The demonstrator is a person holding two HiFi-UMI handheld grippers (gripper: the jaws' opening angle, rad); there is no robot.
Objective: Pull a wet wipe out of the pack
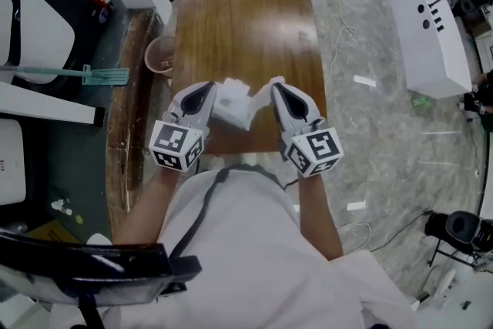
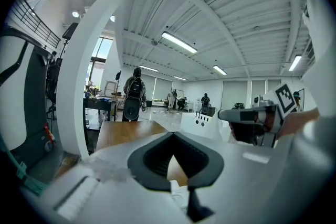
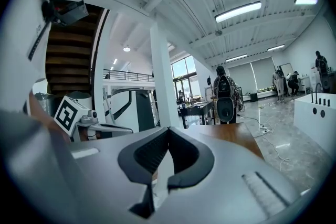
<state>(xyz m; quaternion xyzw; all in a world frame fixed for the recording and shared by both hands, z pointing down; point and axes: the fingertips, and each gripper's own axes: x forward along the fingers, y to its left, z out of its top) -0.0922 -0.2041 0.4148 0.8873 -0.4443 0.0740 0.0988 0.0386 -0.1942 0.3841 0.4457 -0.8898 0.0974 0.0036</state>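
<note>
two-handed hold: set for pulling
left gripper (image 1: 210, 90): clamped on pack (image 1: 233, 109), likely anchoring it
right gripper (image 1: 275, 83): pinched shut on wet wipe (image 3: 161, 164)

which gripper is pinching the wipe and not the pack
The right gripper: a thin white wet wipe runs between its shut jaws. The left gripper holds the bulkier pack.
</note>
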